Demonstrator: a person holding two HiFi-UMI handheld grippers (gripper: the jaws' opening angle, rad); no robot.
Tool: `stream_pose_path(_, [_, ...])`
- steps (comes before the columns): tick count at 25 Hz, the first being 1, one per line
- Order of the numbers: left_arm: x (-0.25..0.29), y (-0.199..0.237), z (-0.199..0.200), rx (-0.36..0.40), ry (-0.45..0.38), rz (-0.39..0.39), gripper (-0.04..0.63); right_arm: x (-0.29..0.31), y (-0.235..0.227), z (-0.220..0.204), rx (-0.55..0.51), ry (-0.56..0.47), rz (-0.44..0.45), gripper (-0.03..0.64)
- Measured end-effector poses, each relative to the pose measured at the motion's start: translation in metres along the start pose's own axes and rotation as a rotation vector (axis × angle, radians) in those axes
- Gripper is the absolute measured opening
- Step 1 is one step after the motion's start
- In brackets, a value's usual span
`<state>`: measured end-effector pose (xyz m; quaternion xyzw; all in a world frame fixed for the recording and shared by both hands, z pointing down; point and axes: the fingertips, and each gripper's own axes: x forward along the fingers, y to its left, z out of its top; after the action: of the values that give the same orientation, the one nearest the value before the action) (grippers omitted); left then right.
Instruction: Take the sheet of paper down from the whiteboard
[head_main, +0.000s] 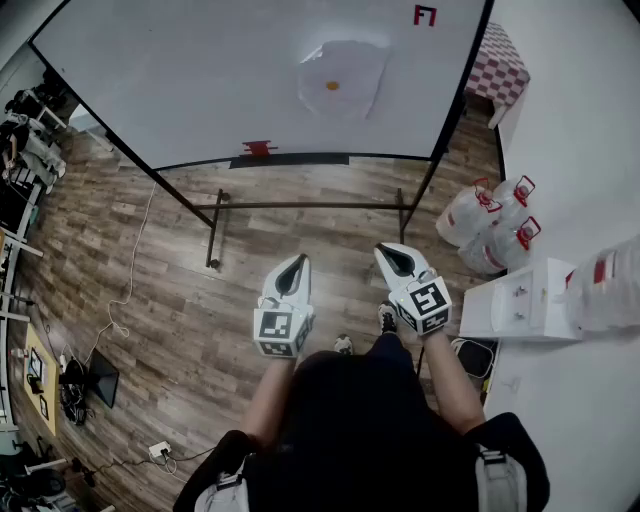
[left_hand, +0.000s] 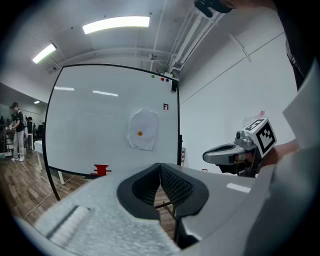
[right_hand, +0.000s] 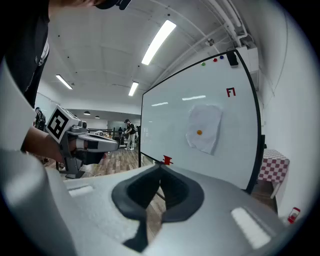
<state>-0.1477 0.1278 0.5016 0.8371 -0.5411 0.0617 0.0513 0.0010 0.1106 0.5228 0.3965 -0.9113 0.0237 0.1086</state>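
On the upper right part of the whiteboard (head_main: 180, 80) hangs the sheet of paper (head_main: 338, 78), crinkled and a little curled at its edges, pinned by a small orange magnet (head_main: 332, 86) near its middle. A red F-shaped mark (head_main: 425, 15) sits above and to the right of it, and a red clip-like piece (head_main: 258, 148) rests on the board's bottom rail, lower and to the left.

Well apart from the board, over the wooden floor (head_main: 170, 270), the person holds both tools side by side, aimed towards it. The left gripper (head_main: 296, 268) has its jaws together, the tips meeting with only the hollow between the dark pads behind them, and nothing is caught there. The right gripper (head_main: 392, 256) looks the same in its own view: tips closed on each other, no object between them, touching nothing. Neither tool reaches the sheet or the board's frame.

To the right of the stand, beside the wall, stand clear water jugs (head_main: 495, 215) with red handles, and nearer the person a white cabinet (head_main: 520, 300). A checkered cloth (head_main: 497, 65) shows behind the board's right edge.
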Motion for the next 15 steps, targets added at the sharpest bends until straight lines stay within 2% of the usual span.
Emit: stream_pose_path(15, [0.007, 0.018, -0.003, 0.01, -0.014, -0.003, 0.012, 0.016, -0.001, 0.007, 0.006, -0.002, -0.004, 0.003])
